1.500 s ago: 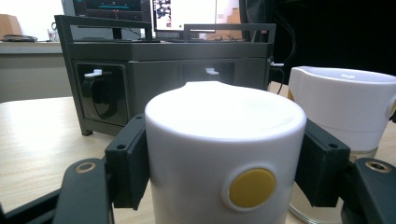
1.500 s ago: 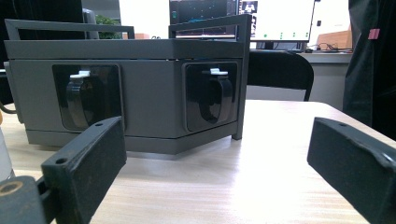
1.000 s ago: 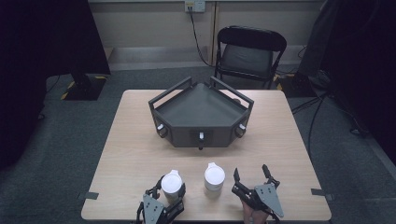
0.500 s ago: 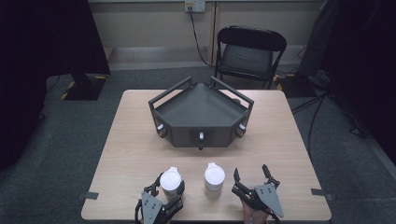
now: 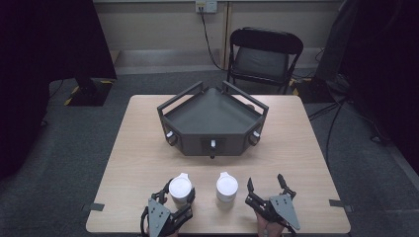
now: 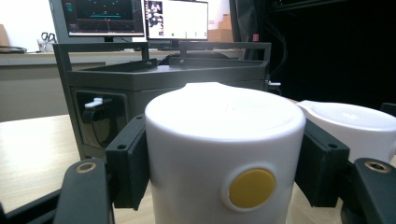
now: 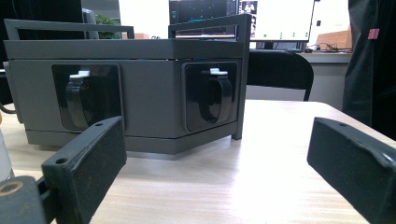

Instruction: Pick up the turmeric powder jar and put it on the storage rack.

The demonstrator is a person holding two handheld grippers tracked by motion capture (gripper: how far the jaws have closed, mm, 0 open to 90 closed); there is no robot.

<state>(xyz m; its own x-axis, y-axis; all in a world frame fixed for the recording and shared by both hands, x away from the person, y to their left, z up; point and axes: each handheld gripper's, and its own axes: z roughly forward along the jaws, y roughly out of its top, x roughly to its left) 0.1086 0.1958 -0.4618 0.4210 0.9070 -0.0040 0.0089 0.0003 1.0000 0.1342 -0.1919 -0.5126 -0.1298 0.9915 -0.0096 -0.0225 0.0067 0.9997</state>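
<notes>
Currently, a white cup [image 5: 180,190] with a yellow dot is pinched by the left gripper [image 5: 179,193] near the table's [image 5: 138,148] front edge; the right gripper's [image 5: 267,186] jaws are spread, empty.

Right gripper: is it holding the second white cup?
No: the right gripper stands open beside the second white cup, nothing between its jaws.

White cup [image 6: 219,154], yellow dot [image 6: 251,187]

white cup [image 5: 180,190] | upright | table's near edge | yellow dot
</notes>
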